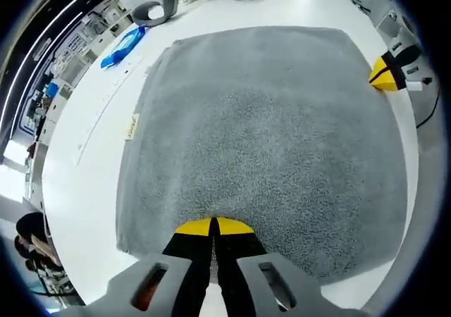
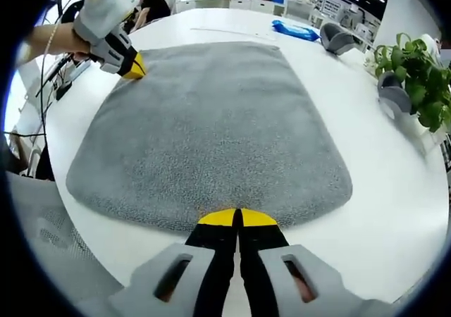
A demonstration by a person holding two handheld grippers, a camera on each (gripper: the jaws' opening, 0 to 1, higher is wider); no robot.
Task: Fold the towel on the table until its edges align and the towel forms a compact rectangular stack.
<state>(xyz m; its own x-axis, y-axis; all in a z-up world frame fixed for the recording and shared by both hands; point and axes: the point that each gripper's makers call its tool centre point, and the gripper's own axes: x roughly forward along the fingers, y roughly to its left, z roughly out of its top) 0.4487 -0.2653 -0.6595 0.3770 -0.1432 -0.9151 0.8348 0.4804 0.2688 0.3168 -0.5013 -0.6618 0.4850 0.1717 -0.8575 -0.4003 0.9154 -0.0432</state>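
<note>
Left gripper [image 1: 213,225] was clamped on the near edge of the towel [image 1: 268,134]. Right gripper [image 2: 237,218] was likewise clamped on the towel's opposite edge, on the table [image 2: 394,190].

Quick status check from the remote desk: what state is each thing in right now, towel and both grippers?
Grey terry towel: lying flat on the white table, both near corners gripped.
Left gripper: shut on the grey terry towel's edge.
Right gripper: shut on the grey terry towel's edge.
</note>
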